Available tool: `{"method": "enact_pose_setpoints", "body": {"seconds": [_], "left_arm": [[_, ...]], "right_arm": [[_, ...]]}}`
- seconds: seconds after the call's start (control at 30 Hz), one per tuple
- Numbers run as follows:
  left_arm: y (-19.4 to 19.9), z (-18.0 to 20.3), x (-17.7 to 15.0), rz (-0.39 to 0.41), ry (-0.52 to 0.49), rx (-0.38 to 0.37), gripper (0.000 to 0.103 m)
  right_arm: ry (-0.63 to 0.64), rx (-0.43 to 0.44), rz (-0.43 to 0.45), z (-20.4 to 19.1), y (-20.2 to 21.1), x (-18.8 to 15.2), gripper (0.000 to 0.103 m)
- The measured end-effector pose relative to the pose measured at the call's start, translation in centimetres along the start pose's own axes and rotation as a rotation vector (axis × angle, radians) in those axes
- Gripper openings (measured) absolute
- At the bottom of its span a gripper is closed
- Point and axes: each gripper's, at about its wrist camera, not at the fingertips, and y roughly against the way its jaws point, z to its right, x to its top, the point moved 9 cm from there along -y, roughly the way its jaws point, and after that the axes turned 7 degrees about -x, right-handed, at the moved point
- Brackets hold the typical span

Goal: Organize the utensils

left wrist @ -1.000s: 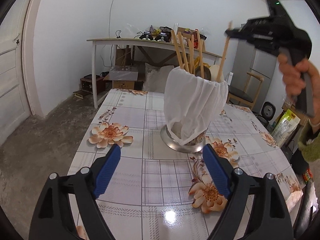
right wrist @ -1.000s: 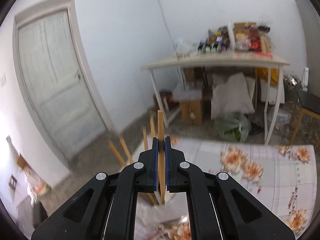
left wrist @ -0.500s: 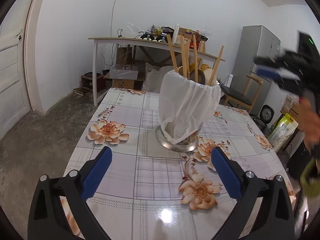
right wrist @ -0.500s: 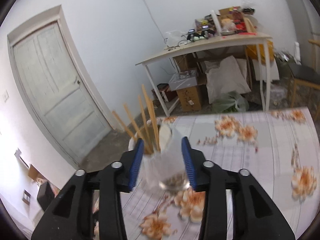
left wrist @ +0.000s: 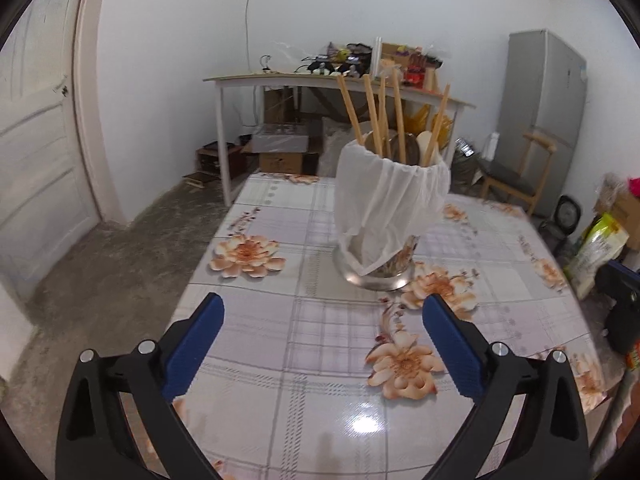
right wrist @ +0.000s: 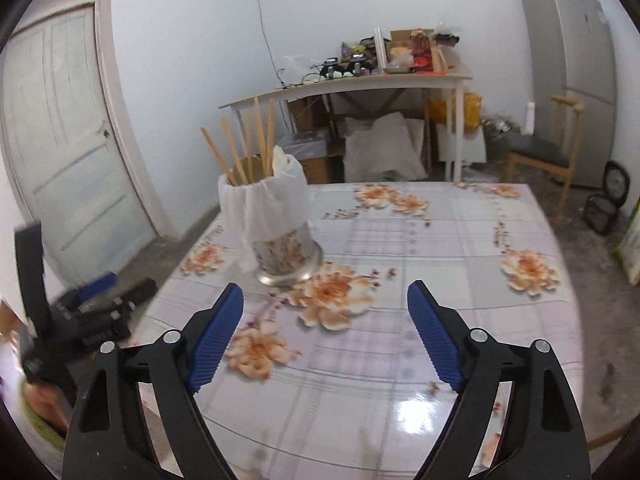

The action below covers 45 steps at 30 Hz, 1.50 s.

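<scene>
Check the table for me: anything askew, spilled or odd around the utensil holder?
Nothing spilled. One oddity: a white cloth drapes over the metal utensil holder, hiding its wall, and the chopsticks lean at different angles.

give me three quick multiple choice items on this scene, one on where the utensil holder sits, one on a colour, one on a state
1. Where does the utensil holder stand?
A. on the floral tablecloth
B. on the wooden chair
C. on the floor by the door

2. What colour is the cloth draped around the holder?
A. blue
B. white
C. orange

3. What is between the fingers of the right gripper?
A. a chopstick
B. the cloth
C. nothing

Answers:
1 A, its metal base rests on the flowered table.
2 B, the cloth is plain white in both views.
3 C, the jaws are opening with only tabletop showing between them, and the wooden chopsticks stand in the holder.
</scene>
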Motion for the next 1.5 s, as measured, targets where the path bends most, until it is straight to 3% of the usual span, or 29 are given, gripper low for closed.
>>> {"method": "enact_pose_setpoints", "body": {"seconds": [0.23, 0.5, 0.77, 1.5], "left_arm": [[1.8, -0.4, 0.8, -0.009, -0.038, 0.126, 0.097], [1.6, 0.0, 0.9, -0.038, 0.018, 0.142, 0.097], [0.7, 2.2, 1.2, -0.087, -0.027, 0.184, 0.097], [-0.6, 3.1, 2.5, -0.074, 0.004, 0.185, 0.097]], "right_arm": [[-0.033, -0.040, -0.012, 1.9, 0.4, -1.0, 0.089], [-0.059, -0.103, -0.036, 3.3, 0.4, -2.6, 0.093], [-0.050, -0.093, -0.054, 3.3, 0.6, -3.1, 0.094], [-0.053, -0.116, -0.069, 3.2, -0.2, -1.9, 0.094]]}}
